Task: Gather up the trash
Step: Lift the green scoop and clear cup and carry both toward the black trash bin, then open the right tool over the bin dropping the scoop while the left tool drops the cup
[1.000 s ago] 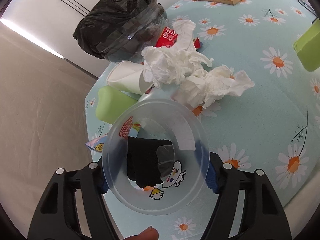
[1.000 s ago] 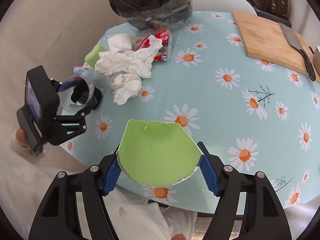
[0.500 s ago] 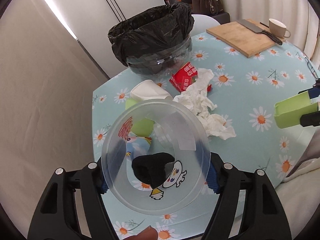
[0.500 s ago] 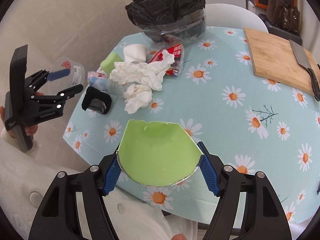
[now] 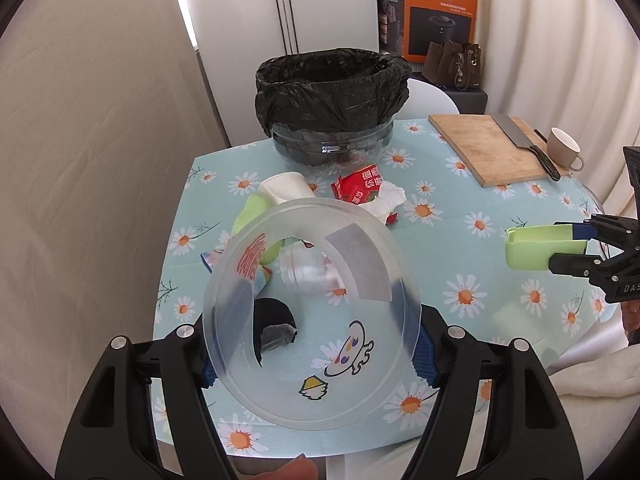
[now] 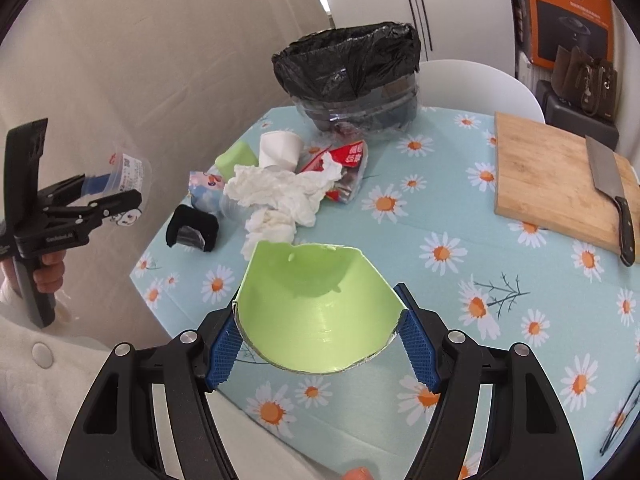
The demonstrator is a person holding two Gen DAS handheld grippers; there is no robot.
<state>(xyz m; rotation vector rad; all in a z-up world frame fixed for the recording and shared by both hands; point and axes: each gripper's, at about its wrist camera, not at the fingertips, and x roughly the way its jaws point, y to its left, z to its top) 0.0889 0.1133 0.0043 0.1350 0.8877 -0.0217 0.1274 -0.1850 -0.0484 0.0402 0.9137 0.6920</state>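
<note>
My left gripper (image 5: 312,354) is shut on a clear plastic cup (image 5: 312,304) with cartoon print, held above the near left corner of the table; the same cup (image 6: 128,172) shows at the left of the right wrist view. My right gripper (image 6: 320,340) is shut on a torn green cup (image 6: 316,304), seen from the side as a green cup (image 5: 540,246) in the left wrist view. A bin lined with a black bag (image 5: 332,92) stands at the table's far edge. Crumpled white tissues (image 6: 280,196), a white paper cup (image 6: 280,148), a red wrapper (image 6: 352,156) and a black object (image 6: 192,228) lie before it.
A wooden cutting board (image 6: 556,184) with a cleaver (image 6: 612,184) lies at the right, a beige mug (image 5: 564,148) beside it. A white chair (image 6: 476,84) stands behind the table. A person's white sleeve (image 6: 60,380) and hand (image 6: 48,272) are at the left. An orange box (image 5: 440,8) sits in the background.
The left gripper rose and rolled with the clear cup, so the bin now stands upright at centre. The right gripper lifted and shifted slightly with the green cup.
</note>
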